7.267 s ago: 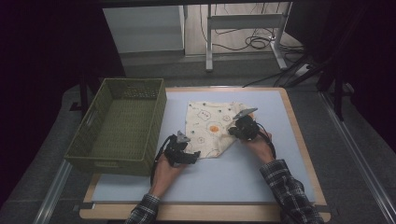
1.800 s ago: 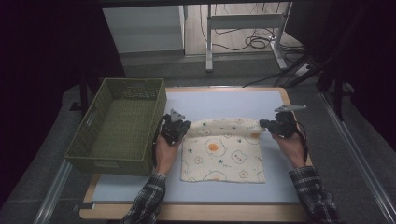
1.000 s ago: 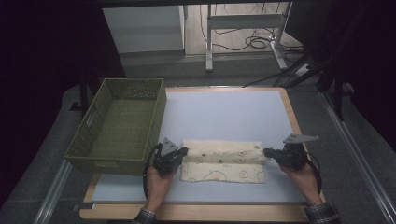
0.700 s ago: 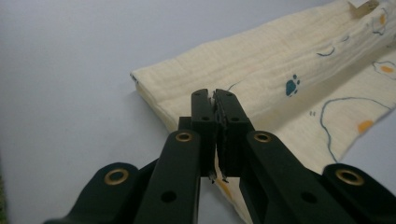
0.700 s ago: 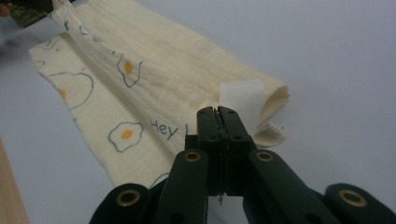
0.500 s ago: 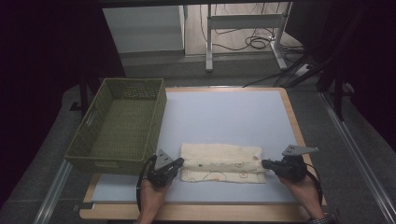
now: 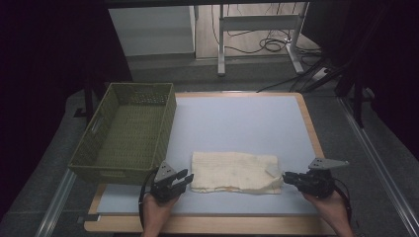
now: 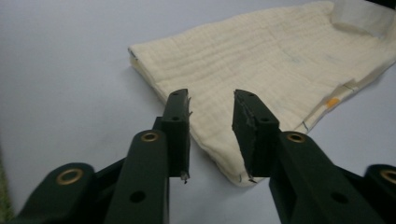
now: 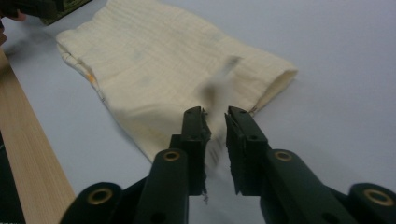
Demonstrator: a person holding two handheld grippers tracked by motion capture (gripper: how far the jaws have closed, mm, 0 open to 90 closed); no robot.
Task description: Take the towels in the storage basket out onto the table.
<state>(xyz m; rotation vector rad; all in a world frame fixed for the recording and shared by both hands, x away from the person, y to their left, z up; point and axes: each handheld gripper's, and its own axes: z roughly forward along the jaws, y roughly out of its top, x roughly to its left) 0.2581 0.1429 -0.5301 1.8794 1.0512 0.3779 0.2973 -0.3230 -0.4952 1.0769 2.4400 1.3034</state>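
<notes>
Cloth (image 7: 234,172) now folded into a flat strip, lying near the front edge of the table (image 7: 237,118), just right of the basket (image 7: 126,131); half a second back, still pinched at both ends. Left gripper (image 7: 187,178) just opened, jaws apart at the cloth's left corner, gripping nothing. Right gripper (image 7: 288,177) just opened too, narrower gap, right end let go, blurry in its own view. Both holding nothing.
</notes>
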